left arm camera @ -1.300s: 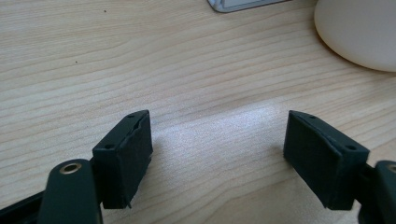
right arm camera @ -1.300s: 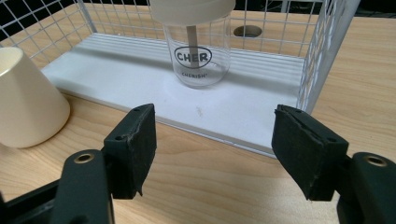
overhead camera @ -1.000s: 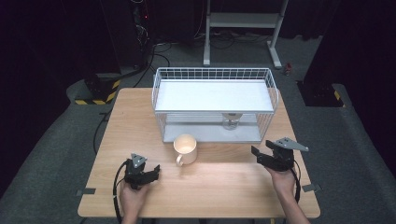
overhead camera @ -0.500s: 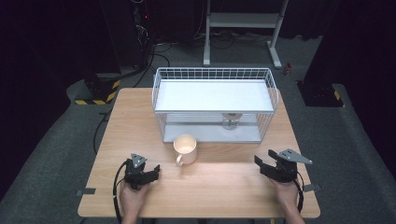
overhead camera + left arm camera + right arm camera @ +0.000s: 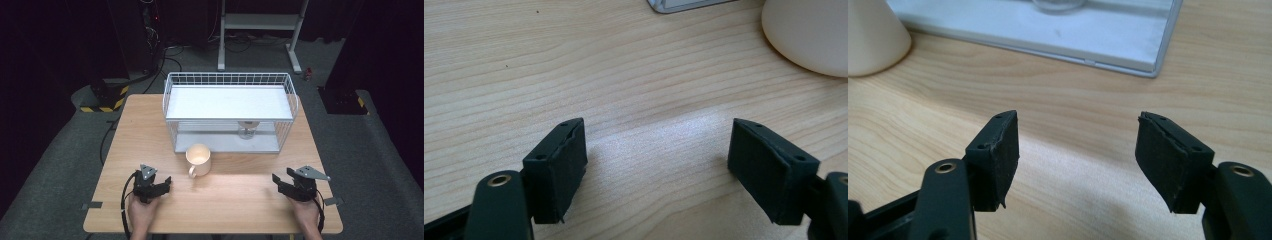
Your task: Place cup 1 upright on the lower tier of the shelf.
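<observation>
- Looking down in the high view, a cream ceramic mug [image 5: 198, 159] is seen on the wooden table [image 5: 235, 200], just before the white wire rack [image 5: 230, 112], within reach of both grippers.
- In the left gripper view, the left gripper [image 5: 656, 165] is held half-open and empty over bare wood.
- In the right gripper view, the right gripper [image 5: 1078, 160] is empty; its jaws have just been closing, gap remaining, the mug apart.

We see the table [image 5: 235, 200] brightly lit from above in the high view, while the floor and upper frame sink into near black. In both gripper views a pale sheen lies on the wood at mid-frame, soft shadows sit beneath the jaws, and the upper corners go slightly soft.
</observation>
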A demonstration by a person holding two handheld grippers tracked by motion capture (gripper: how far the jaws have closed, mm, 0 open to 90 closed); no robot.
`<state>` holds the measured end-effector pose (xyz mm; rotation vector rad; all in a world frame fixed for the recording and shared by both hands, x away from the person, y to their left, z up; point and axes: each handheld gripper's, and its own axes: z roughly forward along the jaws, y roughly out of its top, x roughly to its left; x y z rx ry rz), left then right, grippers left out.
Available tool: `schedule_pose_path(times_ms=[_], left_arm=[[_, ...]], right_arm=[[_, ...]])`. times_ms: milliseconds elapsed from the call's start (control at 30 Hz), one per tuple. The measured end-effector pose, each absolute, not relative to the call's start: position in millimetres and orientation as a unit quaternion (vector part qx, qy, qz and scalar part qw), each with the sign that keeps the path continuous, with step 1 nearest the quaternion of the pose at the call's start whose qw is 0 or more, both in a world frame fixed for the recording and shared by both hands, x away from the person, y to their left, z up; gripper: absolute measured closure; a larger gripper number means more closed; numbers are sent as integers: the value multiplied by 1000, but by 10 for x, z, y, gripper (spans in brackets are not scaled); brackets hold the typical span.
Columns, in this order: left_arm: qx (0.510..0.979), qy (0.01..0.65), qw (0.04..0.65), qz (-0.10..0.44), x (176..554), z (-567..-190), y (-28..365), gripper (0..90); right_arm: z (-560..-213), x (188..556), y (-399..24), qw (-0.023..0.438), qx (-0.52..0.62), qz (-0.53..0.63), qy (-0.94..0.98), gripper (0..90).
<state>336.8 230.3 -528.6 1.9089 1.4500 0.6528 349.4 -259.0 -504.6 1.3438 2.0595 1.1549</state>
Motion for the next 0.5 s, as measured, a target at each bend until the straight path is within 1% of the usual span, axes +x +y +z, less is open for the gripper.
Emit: schedule_pose_path(times_ms=[400,500], left_arm=[[727,552,322,249,3368,-5286,2303,238],[728,552,322,249,3368,-5286,2304,238]], right_arm=[[-5167,3507,-2569,209,482,367,768,342],[-5180,3525,-2573,215,476,356,775,338]])
